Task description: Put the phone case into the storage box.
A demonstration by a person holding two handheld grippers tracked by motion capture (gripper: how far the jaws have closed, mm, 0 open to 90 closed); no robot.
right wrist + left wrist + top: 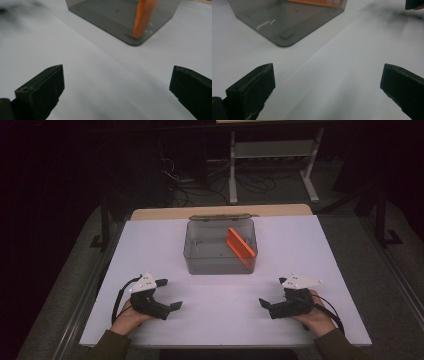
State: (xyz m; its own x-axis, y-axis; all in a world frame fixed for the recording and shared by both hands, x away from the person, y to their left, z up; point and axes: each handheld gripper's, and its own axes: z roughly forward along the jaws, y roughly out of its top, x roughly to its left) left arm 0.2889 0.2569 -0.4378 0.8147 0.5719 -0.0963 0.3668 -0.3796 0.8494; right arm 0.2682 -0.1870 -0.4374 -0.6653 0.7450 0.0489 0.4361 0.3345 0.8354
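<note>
Lower left of the high view, there's my left gripper [172, 295], resting low on the white table [150, 245] with its jaws spread wide and nothing between them. Its cable loops back along my wrist. In the left gripper view the two black jaws stand far apart at the bottom corners, bare table between them, and the corner of the box sits in the upper left of that frame.

Centre of the high view now: the smoky see-through box [220, 245], lid off, standing toward the far edge of the table. Inside it, an orange card [240, 248] leans tilted against the right-hand wall. Behind the box a flat brown strip [223, 217] lies along the far edge.

Lower right: my right gripper [265, 295], also released, jaws wide, holding nothing. In the right gripper view the box sits at the top centre, the orange card standing on edge in its near corner. Open white table lies between both grippers and the box; nothing in the way.
</note>
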